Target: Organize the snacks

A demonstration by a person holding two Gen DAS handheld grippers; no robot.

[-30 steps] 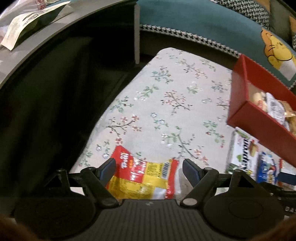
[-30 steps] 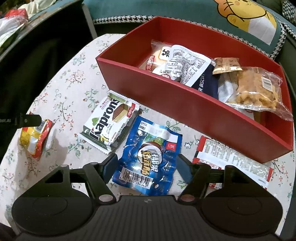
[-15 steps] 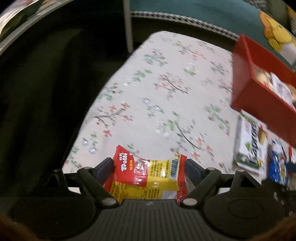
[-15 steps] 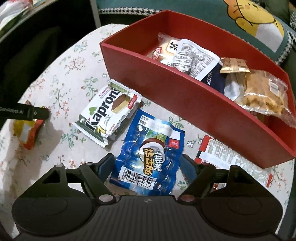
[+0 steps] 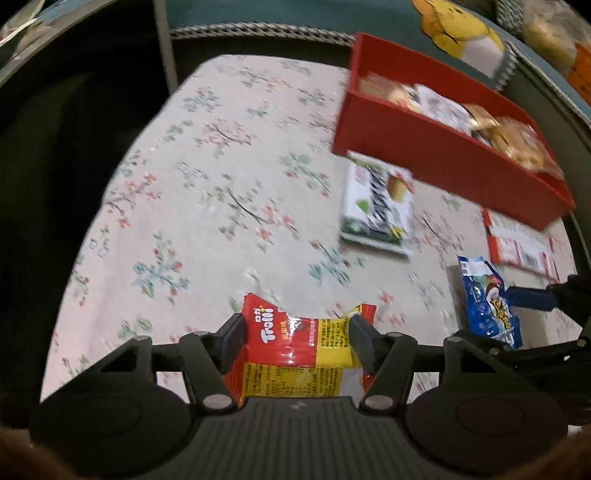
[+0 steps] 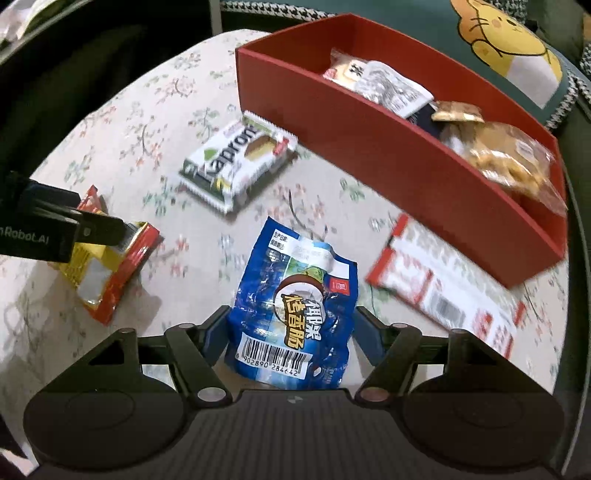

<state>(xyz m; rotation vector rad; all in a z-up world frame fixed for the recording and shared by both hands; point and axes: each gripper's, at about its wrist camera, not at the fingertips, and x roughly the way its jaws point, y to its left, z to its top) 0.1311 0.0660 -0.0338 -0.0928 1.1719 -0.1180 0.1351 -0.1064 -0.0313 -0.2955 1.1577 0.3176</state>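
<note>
My left gripper [image 5: 297,330] is shut on a red and yellow Trolli packet [image 5: 299,354], held just above the floral tablecloth [image 5: 221,192]; the packet also shows in the right wrist view [image 6: 110,266]. My right gripper [image 6: 290,334] is shut on a blue snack pouch [image 6: 295,314], also seen in the left wrist view [image 5: 487,306]. A red box [image 6: 388,147] with several snacks inside stands at the back right. A white and green Kapron wafer pack [image 6: 236,162] and a red and white packet [image 6: 443,288] lie in front of the box.
A teal cushion with a yellow cartoon animal [image 6: 509,48] lies behind the box. The table drops off into dark space at the left [image 5: 55,184]. A grey ledge with a bag on it [image 5: 22,22] sits at the far left.
Both grippers have closed: the left one on the Trolli packet, the right one on the blue pouch. The left wrist view has swung right, bringing the red box and loose packets into sight.
</note>
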